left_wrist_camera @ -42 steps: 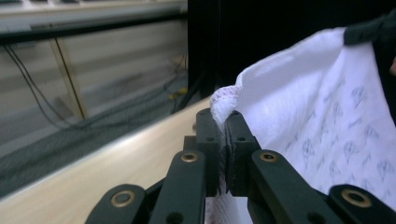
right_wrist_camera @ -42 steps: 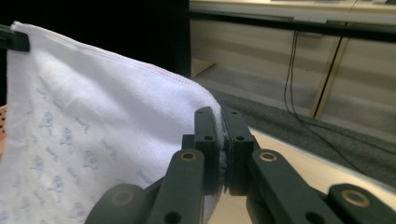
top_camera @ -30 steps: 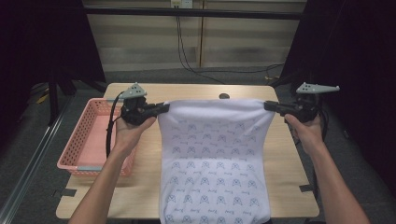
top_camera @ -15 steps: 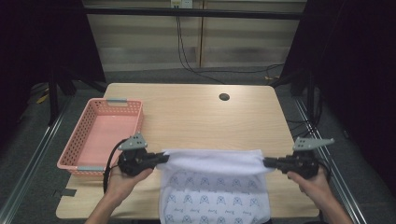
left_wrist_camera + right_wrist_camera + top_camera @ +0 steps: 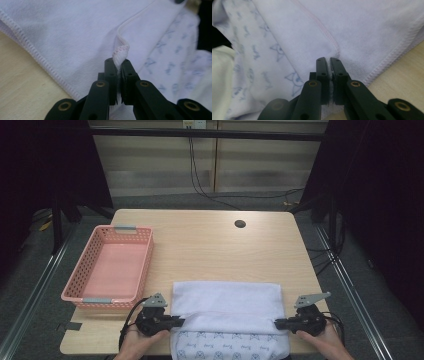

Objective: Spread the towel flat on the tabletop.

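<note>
High view: a white towel (image 5: 227,306) lies folded over on the near part of a light wooden table (image 5: 210,247), its plain side on top and a printed strip showing along the near table edge. A pink basket (image 5: 111,268) stands on the table to the towel's left, just apart from it. The left gripper (image 5: 176,321), held in a hand, meets the towel's left edge; the right gripper (image 5: 278,323), held in the other hand, meets the towel's right edge. A round hole (image 5: 240,224) sits in the table beyond the towel.

Left gripper view: the two black jaws are pressed together on a bunched, stitched hem of the towel (image 5: 120,50); bare table shows left of the towel.

Right gripper view: the jaws are clamped on the towel's (image 5: 332,32) edge where a stitched seam runs down between them; table wood shows right of the towel.
</note>
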